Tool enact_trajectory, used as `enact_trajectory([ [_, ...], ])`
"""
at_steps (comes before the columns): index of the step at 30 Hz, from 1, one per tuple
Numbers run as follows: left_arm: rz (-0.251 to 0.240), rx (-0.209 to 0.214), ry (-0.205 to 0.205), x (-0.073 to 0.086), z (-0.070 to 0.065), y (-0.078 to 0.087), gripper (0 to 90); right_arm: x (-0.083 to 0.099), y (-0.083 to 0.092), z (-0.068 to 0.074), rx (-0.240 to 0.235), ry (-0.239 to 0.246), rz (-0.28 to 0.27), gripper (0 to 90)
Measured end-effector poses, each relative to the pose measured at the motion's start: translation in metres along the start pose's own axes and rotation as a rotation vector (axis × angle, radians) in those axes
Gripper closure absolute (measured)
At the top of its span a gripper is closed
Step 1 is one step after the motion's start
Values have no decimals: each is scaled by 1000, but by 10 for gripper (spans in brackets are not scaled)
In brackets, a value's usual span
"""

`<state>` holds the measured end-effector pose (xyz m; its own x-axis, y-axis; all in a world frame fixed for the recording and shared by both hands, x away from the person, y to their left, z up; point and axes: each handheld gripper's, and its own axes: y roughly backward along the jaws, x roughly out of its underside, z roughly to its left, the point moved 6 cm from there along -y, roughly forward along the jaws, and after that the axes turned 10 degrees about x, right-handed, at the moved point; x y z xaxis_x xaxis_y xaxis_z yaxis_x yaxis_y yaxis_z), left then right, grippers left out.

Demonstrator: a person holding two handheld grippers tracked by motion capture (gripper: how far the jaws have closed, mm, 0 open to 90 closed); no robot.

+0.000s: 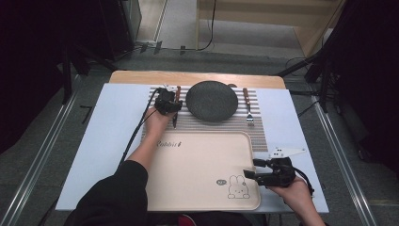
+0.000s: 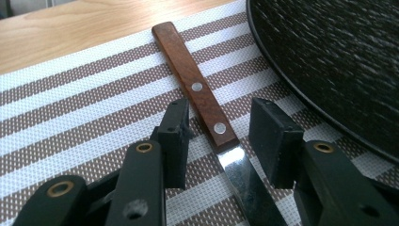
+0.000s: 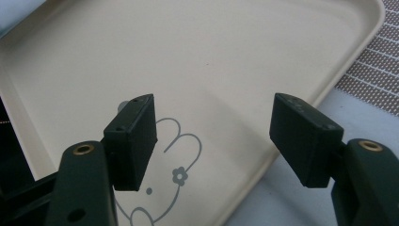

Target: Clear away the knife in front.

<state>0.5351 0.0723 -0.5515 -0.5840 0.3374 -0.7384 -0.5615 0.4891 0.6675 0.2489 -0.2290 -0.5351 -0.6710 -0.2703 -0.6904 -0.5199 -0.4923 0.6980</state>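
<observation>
1. High view: the left gripper point(image 1: 172, 106) sits over the knife point(image 1: 176, 107) just left of the dark plate point(image 1: 211, 100); the right gripper point(image 1: 256, 172) hovers at the tray point(image 1: 197, 162)'s right edge
2. Left gripper view: half-closed jaws straddle the knife point(image 2: 204, 110) where handle meets blade, pads not touching, the plate point(image 2: 339, 61) rim just right
3. Right gripper view: jaws wide, empty, above the tray point(image 3: 226, 61)'s rim

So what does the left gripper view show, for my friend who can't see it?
The left gripper has its two black jaws on either side of a knife with a brown wooden handle, not touching it. The knife lies flat on a brown-and-white striped placemat. The edge of a dark round plate is at the right.
</observation>
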Motion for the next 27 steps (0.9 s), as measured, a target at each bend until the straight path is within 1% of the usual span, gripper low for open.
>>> enact_trajectory([
  [2,0,-8,6,0,0,0,623,0,0,0,0,0,0,313],
  [3,-5,-17,26,-1,2,0,650,0,0,0,1,0,-1,313],
  [5,-6,-18,30,-1,2,0,668,0,0,0,0,-1,-1,313],
  [6,-7,-29,34,-1,2,0,686,0,0,0,0,0,-1,313],
  [7,-7,-29,34,-1,2,0,691,0,0,0,0,0,-1,313],
  [9,-8,-35,49,-1,3,0,705,0,0,-1,0,-2,1,313],
  [10,-8,-35,58,-2,3,0,709,0,0,-1,0,-1,1,313],
  [11,-8,-36,80,-2,3,0,717,0,0,-1,0,-1,-1,313],
  [14,-8,-45,112,-2,5,0,762,0,0,-1,-1,-1,-1,313],
  [17,-7,-46,117,-3,5,0,766,0,0,-1,-2,-2,-1,313],
  [21,-11,-37,154,-3,7,2,768,0,0,-2,-1,-5,0,313],
  [24,-6,-41,154,-3,8,3,768,0,0,-2,1,-4,-3,313],
  [27,-23,-13,185,-6,10,7,768,0,0,-3,1,-11,-3,313],
])
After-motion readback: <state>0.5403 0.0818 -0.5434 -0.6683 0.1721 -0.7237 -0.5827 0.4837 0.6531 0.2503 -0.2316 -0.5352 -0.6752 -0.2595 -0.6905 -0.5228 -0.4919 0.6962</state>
